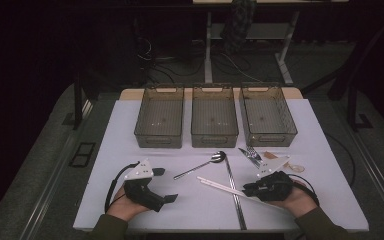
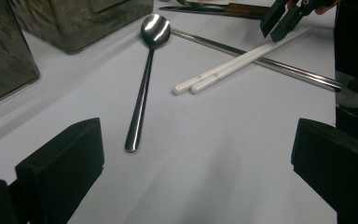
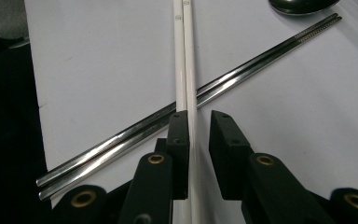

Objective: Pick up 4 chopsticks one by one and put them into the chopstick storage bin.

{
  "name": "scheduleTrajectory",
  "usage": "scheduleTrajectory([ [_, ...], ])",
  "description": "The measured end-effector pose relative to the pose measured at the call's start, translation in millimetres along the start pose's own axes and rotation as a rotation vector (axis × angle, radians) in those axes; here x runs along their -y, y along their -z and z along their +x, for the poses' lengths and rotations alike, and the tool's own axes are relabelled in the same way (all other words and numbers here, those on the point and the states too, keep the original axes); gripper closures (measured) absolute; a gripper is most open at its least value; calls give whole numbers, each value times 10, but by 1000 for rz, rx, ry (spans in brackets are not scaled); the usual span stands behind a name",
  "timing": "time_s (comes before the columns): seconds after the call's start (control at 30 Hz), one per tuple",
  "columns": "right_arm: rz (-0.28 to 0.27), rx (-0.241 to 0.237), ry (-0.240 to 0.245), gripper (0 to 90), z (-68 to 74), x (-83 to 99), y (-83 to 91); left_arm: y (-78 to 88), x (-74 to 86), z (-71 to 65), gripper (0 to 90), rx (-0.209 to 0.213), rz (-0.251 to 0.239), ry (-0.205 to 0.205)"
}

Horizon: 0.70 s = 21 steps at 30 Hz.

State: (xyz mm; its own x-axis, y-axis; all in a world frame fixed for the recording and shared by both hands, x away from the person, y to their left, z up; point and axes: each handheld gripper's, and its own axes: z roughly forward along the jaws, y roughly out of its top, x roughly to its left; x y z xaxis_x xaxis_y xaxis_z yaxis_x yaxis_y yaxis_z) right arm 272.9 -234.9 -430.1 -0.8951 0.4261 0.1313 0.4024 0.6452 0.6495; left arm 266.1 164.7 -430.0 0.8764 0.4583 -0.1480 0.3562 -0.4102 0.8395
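White chopsticks (image 3: 185, 56) lie between the right claw's (image 3: 199, 128) narrowed jaws.

A: Three bins stand in a row along the far side of the table (image 1: 105, 165), the left bin (image 1: 160, 116), the middle bin (image 1: 214, 115) and the right bin (image 1: 267, 114), side by side.

B: And in front of them?

A: A spoon (image 1: 200, 166) lies before the middle bin, bowl toward the bins. To its right the metal chopsticks (image 1: 234, 192) run from near the bins toward the near edge. The plastic chopsticks (image 1: 220, 185) lie across them, on top.

B: Anything further right?

A: A fork (image 1: 252, 152) and a knife (image 1: 247, 156) lie before the right bin.

B: The grippers?

A: The left gripper (image 1: 166, 186) sits at the near left, left of the spoon. The right gripper (image 1: 246, 190) sits at the near right, the plastic chopsticks between its jaws.
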Motion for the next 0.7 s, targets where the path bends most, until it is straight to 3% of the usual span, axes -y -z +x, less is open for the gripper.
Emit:
scheduleTrajectory([
  [0.7,21,27,7,776,-29,-11,-41,3,-2,0,13,-1,1,-1],
])
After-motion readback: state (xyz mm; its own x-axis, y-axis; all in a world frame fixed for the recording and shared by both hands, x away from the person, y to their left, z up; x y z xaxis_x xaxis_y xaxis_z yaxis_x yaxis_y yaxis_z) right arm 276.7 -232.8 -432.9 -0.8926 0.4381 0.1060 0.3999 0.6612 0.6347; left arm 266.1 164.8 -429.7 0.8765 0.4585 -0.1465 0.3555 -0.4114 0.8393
